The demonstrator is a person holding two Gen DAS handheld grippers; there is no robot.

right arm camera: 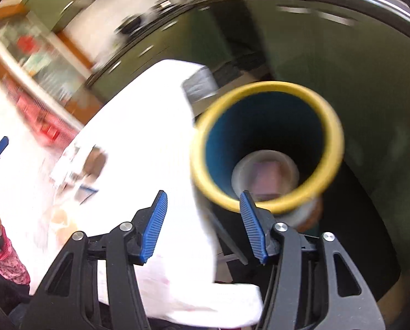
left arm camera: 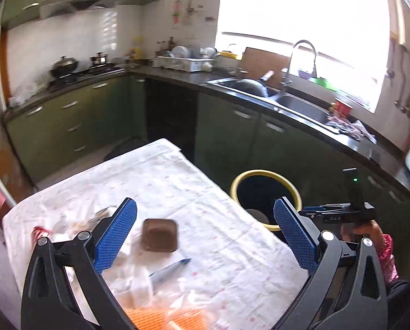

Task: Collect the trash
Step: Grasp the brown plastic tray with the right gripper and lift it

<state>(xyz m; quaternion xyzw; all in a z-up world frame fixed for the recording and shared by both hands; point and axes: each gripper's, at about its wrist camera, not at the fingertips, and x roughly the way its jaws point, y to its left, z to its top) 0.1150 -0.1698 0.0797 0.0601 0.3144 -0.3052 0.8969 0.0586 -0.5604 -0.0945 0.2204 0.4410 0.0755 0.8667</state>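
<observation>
A yellow-rimmed bin (left arm camera: 265, 189) stands on the floor by the table's right edge. The right wrist view shows the bin (right arm camera: 334, 137) from above with a clear plastic cup (right arm camera: 265, 176) inside it. My left gripper (left arm camera: 205, 222) is open above the white tablecloth (left arm camera: 177, 181), over a brown square tray (left arm camera: 159, 235), a blue pen (left arm camera: 169, 271), crumpled tissues (left arm camera: 133, 280) and orange wrappers (left arm camera: 161, 316). My right gripper (right arm camera: 203, 206) is open and empty, above the table's edge next to the bin. It also shows in the left wrist view (left arm camera: 342, 214).
Green kitchen cabinets run along the back and right under a dark counter (left arm camera: 287, 104) with a sink (left arm camera: 301, 104) and tap. A stove with a wok (left arm camera: 64, 66) is at the back left. More wrappers (left arm camera: 75, 222) lie at the table's left. The right wrist view is motion-blurred.
</observation>
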